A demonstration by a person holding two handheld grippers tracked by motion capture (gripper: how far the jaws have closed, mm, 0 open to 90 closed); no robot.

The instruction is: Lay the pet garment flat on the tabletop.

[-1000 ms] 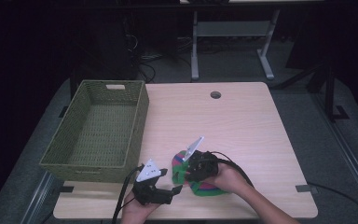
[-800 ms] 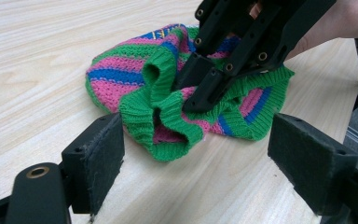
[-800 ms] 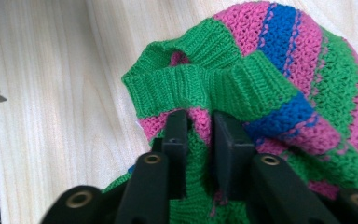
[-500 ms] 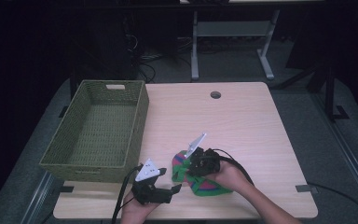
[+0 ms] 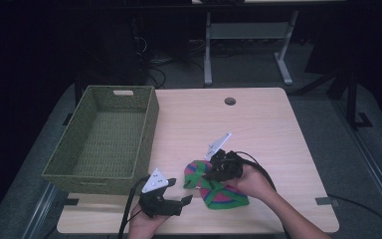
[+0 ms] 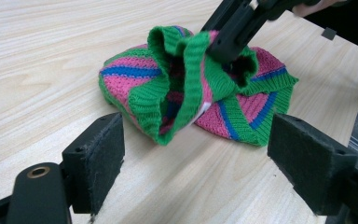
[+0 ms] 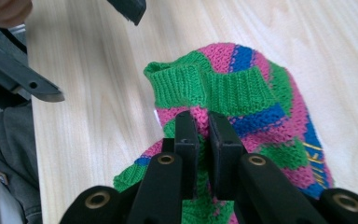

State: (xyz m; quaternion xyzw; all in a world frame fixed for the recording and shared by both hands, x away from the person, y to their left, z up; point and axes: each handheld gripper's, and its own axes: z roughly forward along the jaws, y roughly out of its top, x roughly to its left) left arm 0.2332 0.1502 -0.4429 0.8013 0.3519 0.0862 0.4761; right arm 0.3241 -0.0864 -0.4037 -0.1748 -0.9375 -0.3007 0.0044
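Observation:
A knitted hat (image 5: 223,195) in pink, green and blue stripes lies near the table's front edge. My right gripper (image 5: 205,177) comes at it from the right and is shut on a fold of its green ribbed brim (image 7: 200,86), which it holds raised off the wood. In the right gripper view the two jaws (image 7: 204,122) pinch pink and green knit between them. My left gripper (image 5: 186,200) rests low at the front left, open, its pads (image 6: 97,156) standing wide apart just short of the hat (image 6: 140,88). The right gripper (image 6: 227,45) bites the brim from above.
A green woven basket (image 5: 150,119) with nothing in it stands at the table's left side, close behind the left gripper. The light wooden tabletop (image 5: 268,134) has a round cable hole (image 5: 230,101) at the back. Desk legs and cables are on the dark floor beyond.
The right gripper has closed on the hat's brim and risen a little, pulling the brim up into a fold. The left gripper has stayed where it was.

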